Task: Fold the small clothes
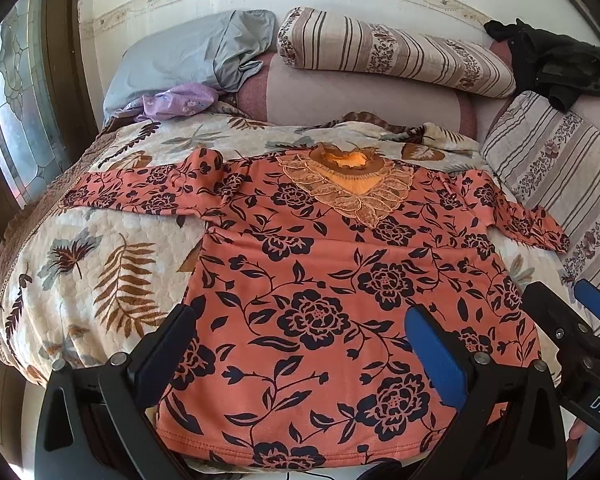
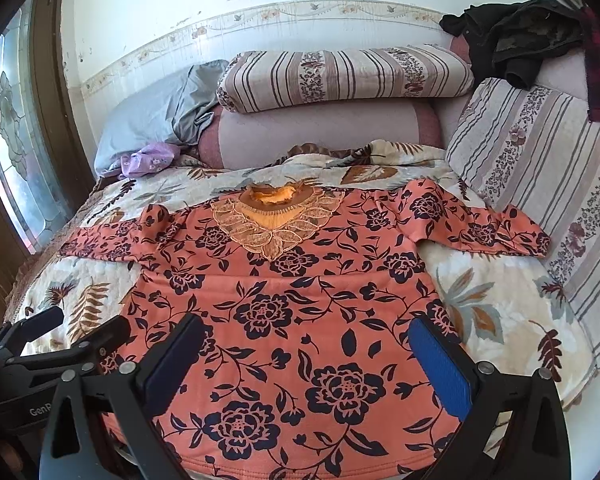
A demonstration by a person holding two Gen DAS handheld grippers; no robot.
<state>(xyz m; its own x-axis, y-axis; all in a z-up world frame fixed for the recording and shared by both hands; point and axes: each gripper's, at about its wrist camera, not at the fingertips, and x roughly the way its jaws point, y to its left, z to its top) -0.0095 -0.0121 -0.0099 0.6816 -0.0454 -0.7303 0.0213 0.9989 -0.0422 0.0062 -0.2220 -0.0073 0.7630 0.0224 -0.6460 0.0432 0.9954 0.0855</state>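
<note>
Left gripper (image 1: 306,344): jaws spread wide, nothing between them, poised above the hem end of the blouse on its left half.
Right gripper (image 2: 312,352): jaws likewise wide apart and empty, over the hem's right half, just beside the left gripper.
Blouse (image 1: 340,280): salmon-orange with a dark floral print; lies flat and face up on the quilt, hem nearest the grippers, both sleeves stretched outward, lace collar (image 1: 350,188) at the far end.
Quilt (image 1: 100,264): cream, leaf-patterned, covering the bed under the blouse.
Striped cushion (image 2: 540,184): leaning at the right, touching the right sleeve tip.
Purple cloth (image 1: 176,102): crumpled, far left.
Grey pillow (image 1: 188,56) and striped bolster (image 1: 392,50): against the far wall.
Dark garments (image 2: 516,36): heaped far right.
</note>
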